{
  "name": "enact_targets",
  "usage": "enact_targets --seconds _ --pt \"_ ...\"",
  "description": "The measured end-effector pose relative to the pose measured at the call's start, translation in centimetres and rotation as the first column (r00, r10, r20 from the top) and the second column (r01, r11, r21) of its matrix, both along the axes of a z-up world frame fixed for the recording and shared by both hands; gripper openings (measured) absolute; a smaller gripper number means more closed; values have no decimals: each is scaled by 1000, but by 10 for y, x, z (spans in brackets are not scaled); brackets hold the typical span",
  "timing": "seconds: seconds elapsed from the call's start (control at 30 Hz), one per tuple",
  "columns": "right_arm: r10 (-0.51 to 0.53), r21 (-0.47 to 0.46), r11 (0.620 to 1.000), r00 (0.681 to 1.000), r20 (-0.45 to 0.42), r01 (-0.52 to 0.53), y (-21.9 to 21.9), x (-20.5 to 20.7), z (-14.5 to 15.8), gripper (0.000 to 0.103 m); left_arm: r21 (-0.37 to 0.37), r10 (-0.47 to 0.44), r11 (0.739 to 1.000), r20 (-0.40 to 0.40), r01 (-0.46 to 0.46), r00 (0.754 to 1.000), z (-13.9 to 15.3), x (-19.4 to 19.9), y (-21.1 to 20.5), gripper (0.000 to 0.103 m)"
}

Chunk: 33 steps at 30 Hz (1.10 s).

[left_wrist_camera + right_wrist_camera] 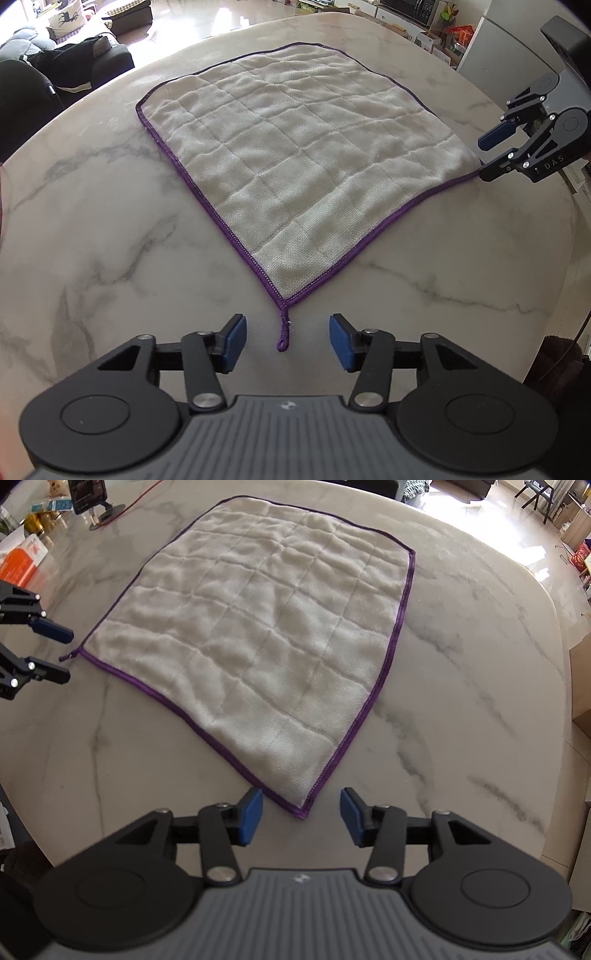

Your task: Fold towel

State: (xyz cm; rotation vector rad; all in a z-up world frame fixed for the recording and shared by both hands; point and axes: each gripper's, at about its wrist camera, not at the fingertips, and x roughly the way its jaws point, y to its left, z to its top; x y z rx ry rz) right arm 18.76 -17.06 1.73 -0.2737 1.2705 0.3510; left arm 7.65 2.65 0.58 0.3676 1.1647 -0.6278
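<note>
The left gripper (287, 341) has its blue pads (233, 343) spread wide, holding nothing. The towel's little purple loop (283, 334) lies between them on the table (110, 221). The right gripper (301, 819) is spread wide too, and a towel corner sits just in front of its pads (251, 819). The towel (258, 635) is white with a purple edge. It lies flat and open on the marble table, one corner near each gripper.
</note>
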Motion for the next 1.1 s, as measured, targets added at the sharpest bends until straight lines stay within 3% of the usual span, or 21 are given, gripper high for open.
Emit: enact_targets --seconds 0.07,0.17,0.57,0.67,0.83,1.1 --pt "5 1 1000 1000 8 -5 -2 2 0 69 -10 -4 1000 -6 4 1000 2 -3 1 56" --pt "-2 -1 1000 1000 26 2 -5 2 2 73 -27 4 1000 -1 -4 1000 3 7 2 60" --pt "-72 26 997 996 52 71 -18 21 12 74 -31 168 986 52 -167 984 14 44 10 78" --pt "-96 26 995 994 48 95 -20 29 13 74 -32 212 977 42 -211 976 27 35 18 78" --pt "-130 32 991 991 41 129 -24 47 14 74 -38 281 959 34 -280 959 26 63 20 78" --pt "-154 30 988 987 43 152 -25 86 21 72 -42 315 949 25 -314 949 23 107 17 78"
